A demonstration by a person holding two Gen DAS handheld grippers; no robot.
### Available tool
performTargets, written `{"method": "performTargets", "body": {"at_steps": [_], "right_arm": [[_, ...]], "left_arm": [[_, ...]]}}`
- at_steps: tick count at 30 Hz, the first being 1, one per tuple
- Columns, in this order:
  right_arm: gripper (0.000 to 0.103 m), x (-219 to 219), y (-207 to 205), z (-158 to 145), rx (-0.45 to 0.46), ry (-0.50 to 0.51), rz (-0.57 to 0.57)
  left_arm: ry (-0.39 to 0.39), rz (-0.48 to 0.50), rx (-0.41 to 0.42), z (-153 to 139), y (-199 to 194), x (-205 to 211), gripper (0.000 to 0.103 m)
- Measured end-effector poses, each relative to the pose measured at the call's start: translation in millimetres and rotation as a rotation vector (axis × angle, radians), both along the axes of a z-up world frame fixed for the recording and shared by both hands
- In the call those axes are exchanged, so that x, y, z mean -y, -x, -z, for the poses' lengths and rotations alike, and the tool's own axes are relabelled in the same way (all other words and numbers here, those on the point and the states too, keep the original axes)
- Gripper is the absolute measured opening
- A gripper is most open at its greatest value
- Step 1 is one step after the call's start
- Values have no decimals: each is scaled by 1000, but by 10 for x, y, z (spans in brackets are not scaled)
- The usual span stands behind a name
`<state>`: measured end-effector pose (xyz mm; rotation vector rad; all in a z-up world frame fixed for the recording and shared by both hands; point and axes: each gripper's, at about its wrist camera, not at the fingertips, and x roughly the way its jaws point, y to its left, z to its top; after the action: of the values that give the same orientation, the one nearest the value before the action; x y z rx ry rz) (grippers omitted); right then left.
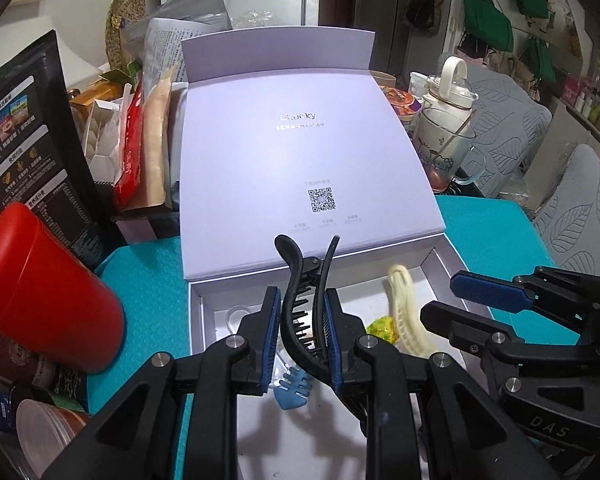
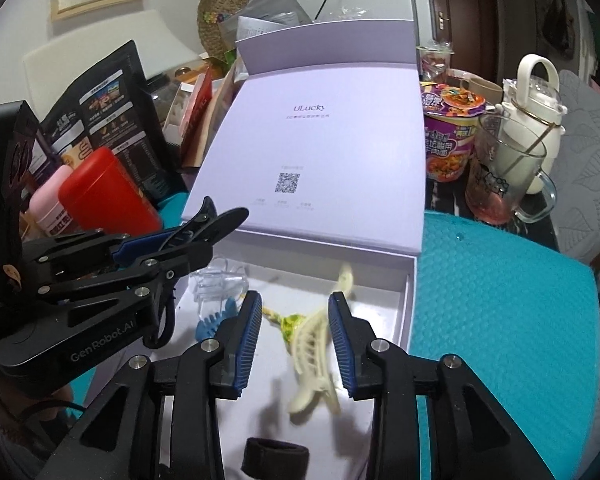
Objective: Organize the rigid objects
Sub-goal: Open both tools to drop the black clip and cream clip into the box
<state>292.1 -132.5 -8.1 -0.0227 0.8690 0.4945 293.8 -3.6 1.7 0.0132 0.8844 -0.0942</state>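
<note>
My left gripper [image 1: 302, 332] is shut on a black hair claw clip [image 1: 304, 300] and holds it over the open white box [image 1: 196, 320]; the gripper also shows in the right wrist view [image 2: 172, 246]. My right gripper [image 2: 294, 336] is open above a cream hair claw clip [image 2: 312, 356], which looks blurred between the jaws and touches neither. In the box lie a blue fishbone clip [image 2: 216, 320], a clear plastic clip [image 2: 220, 282], a yellow-green item [image 2: 294, 322] and a black band [image 2: 276, 458]. The lilac lid [image 1: 300, 152] lies open behind the box.
A red canister [image 1: 40, 292] and black snack bags [image 1: 32, 132] crowd the left. A noodle cup [image 2: 448, 136], glass mug [image 2: 500, 176] and white kettle [image 2: 536, 120] stand at the back right. A teal mat [image 2: 500, 300] covers the table under the box.
</note>
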Motion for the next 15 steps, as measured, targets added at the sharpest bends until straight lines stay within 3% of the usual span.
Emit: {"method": "performTargets", "body": {"at_steps": [2,4,6,15], "right_arm": [[35,8,8,-12,4,3,1],[35,22,20,-36,12,5,7],[35,26,34,-60,20,6,9],[35,38,98,-152,45,2,7]], "left_arm": [[-9,-1,6,-13,6,10,35],[-11,-8,12,-32,15,4,56],[-17,-16,26,-59,36,-3,64],[-15,-37,47,-159,85,-77,64]]}}
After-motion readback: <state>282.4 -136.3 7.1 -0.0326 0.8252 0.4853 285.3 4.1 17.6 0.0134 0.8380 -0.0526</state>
